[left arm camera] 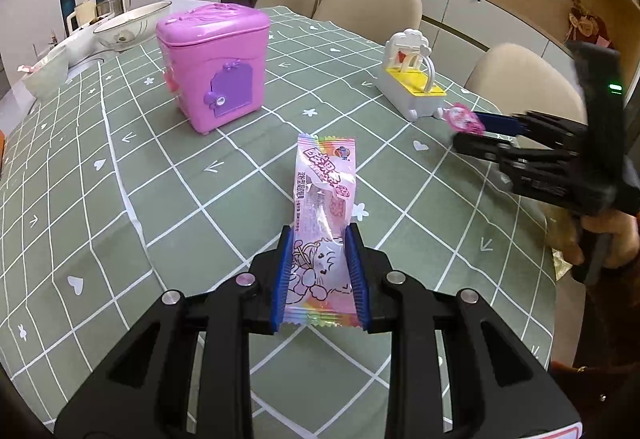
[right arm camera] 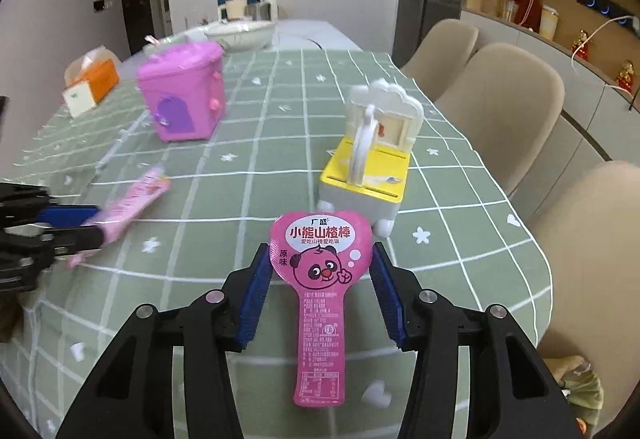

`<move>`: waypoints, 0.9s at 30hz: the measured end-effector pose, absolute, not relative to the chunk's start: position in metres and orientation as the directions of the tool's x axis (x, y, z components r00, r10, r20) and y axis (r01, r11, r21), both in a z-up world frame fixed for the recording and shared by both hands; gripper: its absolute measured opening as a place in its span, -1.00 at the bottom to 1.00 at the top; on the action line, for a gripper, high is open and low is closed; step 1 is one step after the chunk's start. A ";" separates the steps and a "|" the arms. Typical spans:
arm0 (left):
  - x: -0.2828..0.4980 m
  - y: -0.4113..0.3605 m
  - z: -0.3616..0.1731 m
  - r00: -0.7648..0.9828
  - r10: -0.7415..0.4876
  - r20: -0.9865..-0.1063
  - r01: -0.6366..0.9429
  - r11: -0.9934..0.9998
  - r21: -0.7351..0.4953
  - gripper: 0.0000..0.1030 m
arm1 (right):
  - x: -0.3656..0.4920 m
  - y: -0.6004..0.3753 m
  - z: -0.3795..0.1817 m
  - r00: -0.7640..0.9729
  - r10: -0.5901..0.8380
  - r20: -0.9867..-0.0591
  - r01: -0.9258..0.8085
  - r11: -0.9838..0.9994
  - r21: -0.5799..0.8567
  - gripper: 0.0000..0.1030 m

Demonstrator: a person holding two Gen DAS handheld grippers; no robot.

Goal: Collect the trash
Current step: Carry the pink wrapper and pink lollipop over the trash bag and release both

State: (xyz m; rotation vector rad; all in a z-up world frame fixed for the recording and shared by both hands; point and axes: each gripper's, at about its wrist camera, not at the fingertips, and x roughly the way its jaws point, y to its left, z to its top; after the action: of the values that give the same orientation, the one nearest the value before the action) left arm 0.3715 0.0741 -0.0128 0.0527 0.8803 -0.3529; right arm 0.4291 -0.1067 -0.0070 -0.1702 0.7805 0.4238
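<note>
1. Nearest the left wrist camera, we saw the left gripper [left arm camera: 320, 275] closed on a pale pink snack wrapper [left arm camera: 322, 223]; both blue pads pressed its sides, and its far end pointed toward the middle of the table [left arm camera: 168, 175].
2. Nearest the right wrist camera, we saw the right gripper [right arm camera: 322, 291] with a pink heart-headed lollipop wrapper [right arm camera: 320, 295] between its jaws. Whether the pads pressed the wrapper's head or merely flanked it, we could not tell.
3. We noted a pink toy bin [left arm camera: 214, 67] with a purple door standing closed toward the far left of the green checked tablecloth [left arm camera: 80, 179].
4. We noted a white and yellow toy cart [right arm camera: 372, 167] standing near the table's right edge, just beyond the lollipop wrapper.
5. We saw an orange tissue box [right arm camera: 90, 81] at the far left edge, beyond the bin.
6. We saw beige chairs [right arm camera: 496, 107] lining the right edge.
</note>
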 end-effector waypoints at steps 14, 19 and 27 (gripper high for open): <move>0.342 0.023 0.043 0.697 -0.289 -0.657 0.321 0.944 -0.074 -0.51 | 0.350 -0.177 0.035 0.741 0.299 -0.601 -0.391 0.920 -0.024 -0.09; 0.324 -0.033 0.071 0.728 -0.335 -0.598 0.382 0.923 -0.053 -0.51 | 0.323 -0.226 0.051 0.792 0.272 -0.546 -0.332 0.943 -0.011 -0.09; 0.305 -0.134 0.071 0.680 -0.473 -0.560 0.498 0.859 -0.120 -0.51 | 0.276 -0.319 0.057 0.850 0.166 -0.500 -0.187 0.982 0.007 -0.08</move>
State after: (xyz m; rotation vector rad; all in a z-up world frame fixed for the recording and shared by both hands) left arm 0.3047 -0.1344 0.0710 0.0430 0.6160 -0.5453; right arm 0.2761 -0.3186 0.0572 -0.0422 0.5226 0.1860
